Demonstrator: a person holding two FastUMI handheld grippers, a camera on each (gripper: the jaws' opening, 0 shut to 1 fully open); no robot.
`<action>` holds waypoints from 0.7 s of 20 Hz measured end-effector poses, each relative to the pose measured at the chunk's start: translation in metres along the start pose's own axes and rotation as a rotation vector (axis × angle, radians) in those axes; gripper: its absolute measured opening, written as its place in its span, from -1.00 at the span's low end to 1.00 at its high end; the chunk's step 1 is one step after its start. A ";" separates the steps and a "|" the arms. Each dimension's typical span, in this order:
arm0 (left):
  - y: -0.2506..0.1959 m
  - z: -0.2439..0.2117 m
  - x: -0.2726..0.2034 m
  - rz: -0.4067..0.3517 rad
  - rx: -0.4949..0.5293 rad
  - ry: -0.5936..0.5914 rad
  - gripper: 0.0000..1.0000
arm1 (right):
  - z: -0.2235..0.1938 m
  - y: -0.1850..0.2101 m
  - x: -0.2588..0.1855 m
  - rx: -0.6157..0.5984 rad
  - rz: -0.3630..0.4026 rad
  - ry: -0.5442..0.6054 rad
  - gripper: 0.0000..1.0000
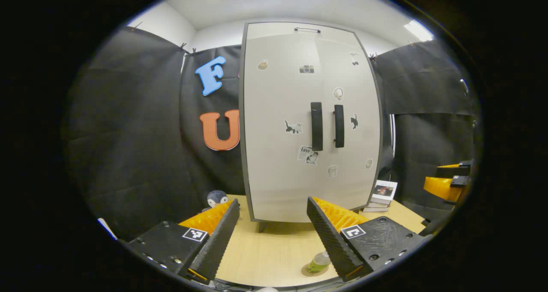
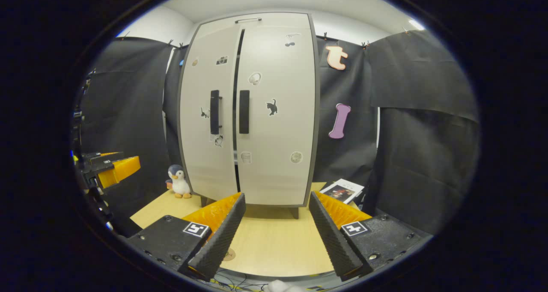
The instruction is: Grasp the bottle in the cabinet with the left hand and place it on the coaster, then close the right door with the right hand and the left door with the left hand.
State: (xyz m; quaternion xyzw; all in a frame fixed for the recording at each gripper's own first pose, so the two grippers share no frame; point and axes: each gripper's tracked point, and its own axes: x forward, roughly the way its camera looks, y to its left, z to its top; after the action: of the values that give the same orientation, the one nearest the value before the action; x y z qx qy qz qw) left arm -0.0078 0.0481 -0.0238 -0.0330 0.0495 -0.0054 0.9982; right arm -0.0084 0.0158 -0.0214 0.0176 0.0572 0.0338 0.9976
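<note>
The white cabinet stands on the table with its two doors pulled to; the dark left handle and right handle sit side by side. In the right gripper view a narrow dark slit runs between the cabinet's doors. A small greenish bottle stands on a round brown coaster near the table's front edge, just beside my left gripper's right finger. My left gripper is open and holds nothing. My right gripper is open too, in front of the cabinet.
A toy penguin stands left of the cabinet, and a stack of books lies to its right. The other gripper hovers at the far right of the left gripper view. Light wooden table stretches before the cabinet.
</note>
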 end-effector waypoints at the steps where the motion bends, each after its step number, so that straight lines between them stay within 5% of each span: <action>1: 0.001 0.000 -0.002 0.005 0.001 -0.003 0.95 | 0.002 0.001 0.000 0.005 -0.001 -0.007 0.96; 14: 0.004 0.004 -0.009 0.002 0.020 -0.021 0.96 | 0.009 0.013 0.006 0.027 0.001 -0.025 0.95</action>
State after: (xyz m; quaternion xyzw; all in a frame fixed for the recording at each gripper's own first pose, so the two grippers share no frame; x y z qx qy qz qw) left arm -0.0169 0.0521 -0.0195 -0.0231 0.0391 -0.0047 0.9990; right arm -0.0023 0.0285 -0.0131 0.0313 0.0453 0.0332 0.9979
